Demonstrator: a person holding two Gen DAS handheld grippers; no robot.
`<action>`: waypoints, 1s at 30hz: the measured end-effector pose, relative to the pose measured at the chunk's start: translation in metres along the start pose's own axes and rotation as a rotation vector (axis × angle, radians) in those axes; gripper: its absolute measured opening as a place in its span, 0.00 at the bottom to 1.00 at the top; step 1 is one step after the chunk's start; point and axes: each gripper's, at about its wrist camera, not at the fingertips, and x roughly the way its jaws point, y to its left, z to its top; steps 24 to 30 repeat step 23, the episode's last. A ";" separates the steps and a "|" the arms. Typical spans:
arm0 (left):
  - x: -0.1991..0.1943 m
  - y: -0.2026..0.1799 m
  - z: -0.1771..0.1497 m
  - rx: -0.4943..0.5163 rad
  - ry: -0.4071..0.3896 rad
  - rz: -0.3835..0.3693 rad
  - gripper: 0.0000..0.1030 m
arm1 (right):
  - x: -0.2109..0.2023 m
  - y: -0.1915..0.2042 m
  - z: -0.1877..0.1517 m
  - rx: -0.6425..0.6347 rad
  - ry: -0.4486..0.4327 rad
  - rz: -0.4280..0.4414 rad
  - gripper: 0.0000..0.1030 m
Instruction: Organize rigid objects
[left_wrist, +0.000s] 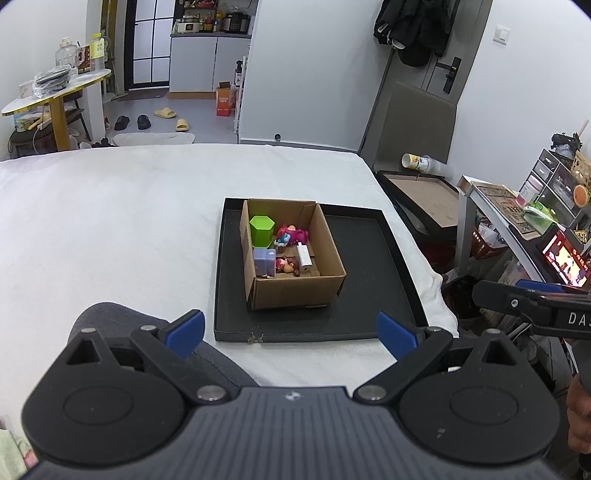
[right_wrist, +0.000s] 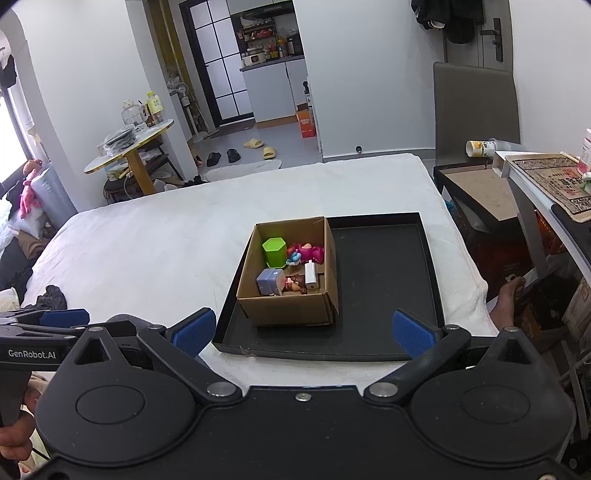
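An open cardboard box (left_wrist: 295, 291) (right_wrist: 288, 310) stands in the left half of a shallow black tray (left_wrist: 373, 273) (right_wrist: 384, 273) on a white bed. In the box are a green hexagonal block (left_wrist: 261, 229) (right_wrist: 274, 251), a pink toy (left_wrist: 293, 233) (right_wrist: 308, 252), a lilac block (left_wrist: 264, 261) (right_wrist: 270, 281), a white charger (left_wrist: 305, 255) (right_wrist: 311, 275) and a small brown figure (left_wrist: 287, 264) (right_wrist: 295, 283). My left gripper (left_wrist: 291, 332) is open and empty, held back from the tray's near edge. My right gripper (right_wrist: 303, 332) is open and empty, likewise near that edge.
The white bed (left_wrist: 110, 221) (right_wrist: 147, 240) spreads left and beyond the tray. A grey cloth (left_wrist: 110, 317) lies at the near left. A dark side table (left_wrist: 421, 192) (right_wrist: 480, 188), a chair and a cluttered shelf (left_wrist: 535, 214) stand to the right.
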 end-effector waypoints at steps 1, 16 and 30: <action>0.000 0.000 0.000 -0.001 0.000 0.000 0.96 | 0.000 0.000 0.000 -0.001 0.000 0.000 1.00; 0.001 0.000 -0.001 -0.001 0.004 0.008 0.96 | 0.004 0.000 -0.002 -0.004 0.012 0.006 1.00; 0.003 0.000 -0.002 -0.007 -0.005 -0.011 0.96 | 0.009 -0.002 -0.004 0.001 0.025 0.003 1.00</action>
